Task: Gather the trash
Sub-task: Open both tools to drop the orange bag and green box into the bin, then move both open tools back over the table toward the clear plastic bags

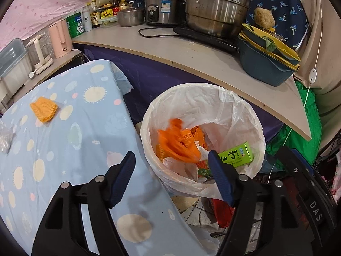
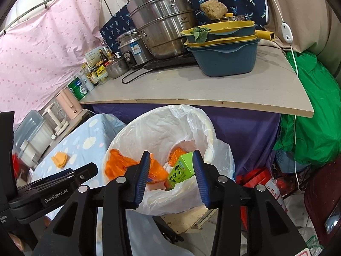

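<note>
A white-lined trash bin stands on the floor between the blue-clothed table and the counter. Inside lie orange plastic wrappers, blurred in the left wrist view, and a green box. My left gripper is open and empty over the bin's near rim. My right gripper is open and empty above the bin. An orange foam net lies on the table. Crumpled clear plastic sits at the table's left edge.
A wooden counter behind the bin holds steel pots, a rice cooker, bottles and a blue basin with yellow trays. A green bag hangs at the right. Red packaging lies on the floor.
</note>
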Action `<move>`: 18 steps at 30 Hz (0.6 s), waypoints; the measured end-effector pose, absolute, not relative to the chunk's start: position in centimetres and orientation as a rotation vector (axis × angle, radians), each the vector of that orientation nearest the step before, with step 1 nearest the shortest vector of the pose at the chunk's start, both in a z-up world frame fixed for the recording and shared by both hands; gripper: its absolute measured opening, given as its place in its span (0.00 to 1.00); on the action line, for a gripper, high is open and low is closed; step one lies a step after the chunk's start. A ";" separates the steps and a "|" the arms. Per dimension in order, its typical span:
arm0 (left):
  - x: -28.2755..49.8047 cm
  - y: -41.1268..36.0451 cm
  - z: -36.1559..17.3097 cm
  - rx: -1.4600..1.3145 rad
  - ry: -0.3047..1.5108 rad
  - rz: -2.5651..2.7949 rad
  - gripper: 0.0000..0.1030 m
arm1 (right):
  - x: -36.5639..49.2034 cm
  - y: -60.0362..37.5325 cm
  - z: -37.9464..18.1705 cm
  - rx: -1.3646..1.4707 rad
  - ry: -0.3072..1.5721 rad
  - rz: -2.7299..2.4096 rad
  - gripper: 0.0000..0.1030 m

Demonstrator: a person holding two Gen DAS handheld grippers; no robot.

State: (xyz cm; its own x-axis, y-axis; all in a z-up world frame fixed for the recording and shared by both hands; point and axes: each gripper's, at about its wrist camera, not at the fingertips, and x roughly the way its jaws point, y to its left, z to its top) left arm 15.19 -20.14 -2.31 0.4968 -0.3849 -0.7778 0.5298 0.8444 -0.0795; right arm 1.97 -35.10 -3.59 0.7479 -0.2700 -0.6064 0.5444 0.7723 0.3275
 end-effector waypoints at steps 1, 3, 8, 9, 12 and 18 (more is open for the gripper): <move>15.2 -19.9 -2.2 0.172 0.893 -0.558 0.67 | 1.9 -35.0 -3.5 0.517 0.562 -0.469 0.42; 15.4 -19.5 -2.0 0.161 0.894 -0.554 0.68 | 1.9 -34.9 -3.1 0.512 0.554 -0.470 0.44; 15.7 -18.2 -1.6 0.135 0.891 -0.540 0.70 | 1.9 -34.1 -2.1 0.499 0.537 -0.467 0.49; 15.8 -17.9 -1.5 0.131 0.890 -0.537 0.71 | 2.0 -33.9 -1.9 0.498 0.535 -0.465 0.50; 16.0 -16.8 -1.2 0.115 0.886 -0.524 0.72 | 2.3 -33.3 -1.5 0.490 0.533 -0.453 0.50; 16.6 -14.2 -0.8 0.074 0.877 -0.496 0.75 | 3.4 -31.2 -0.8 0.460 0.532 -0.419 0.54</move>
State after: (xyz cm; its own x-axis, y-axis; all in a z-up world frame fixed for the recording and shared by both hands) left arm 16.56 -14.17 -0.81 0.5344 -0.3864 -0.7518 0.4460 0.8844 -0.1375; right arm 3.37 -31.16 -0.81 0.7832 -0.2582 -0.5656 0.4897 0.8167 0.3053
